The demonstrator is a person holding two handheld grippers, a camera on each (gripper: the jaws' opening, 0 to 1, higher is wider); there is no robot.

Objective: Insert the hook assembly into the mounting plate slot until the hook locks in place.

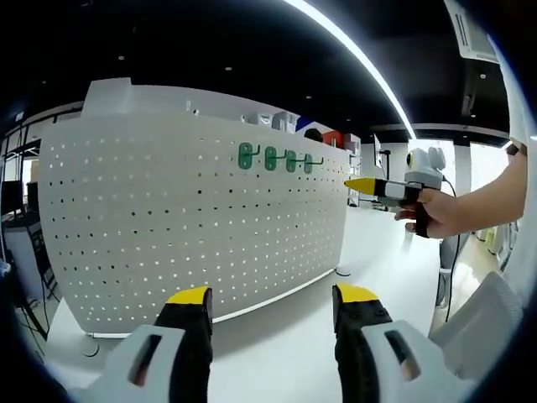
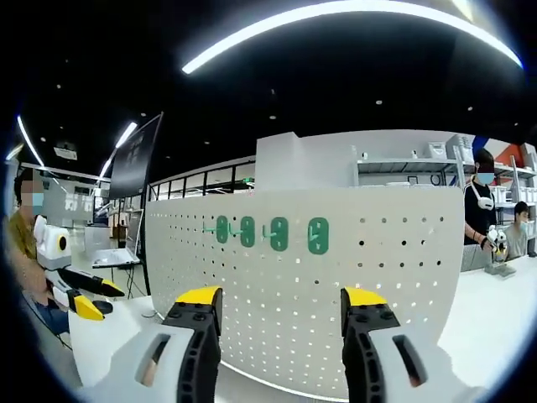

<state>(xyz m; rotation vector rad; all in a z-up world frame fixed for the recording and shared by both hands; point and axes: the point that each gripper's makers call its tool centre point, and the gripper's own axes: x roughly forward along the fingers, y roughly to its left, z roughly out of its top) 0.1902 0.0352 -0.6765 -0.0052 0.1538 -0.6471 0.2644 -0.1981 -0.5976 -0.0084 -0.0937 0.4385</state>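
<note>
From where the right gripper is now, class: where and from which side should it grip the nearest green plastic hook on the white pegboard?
Grip the rightmost green plastic hook by its oval base plate, coming straight at the white pegboard. The plate faces the open right gripper and looks flat, so the jaws would close on its side edges.

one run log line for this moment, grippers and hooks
left gripper: open, empty | right gripper: open, empty | green hooks: four in a row on white pegboard | insertion: not started

Left tool (image 1: 273,304) jaws apart, right tool (image 2: 281,306) jaws apart, both empty.
</note>
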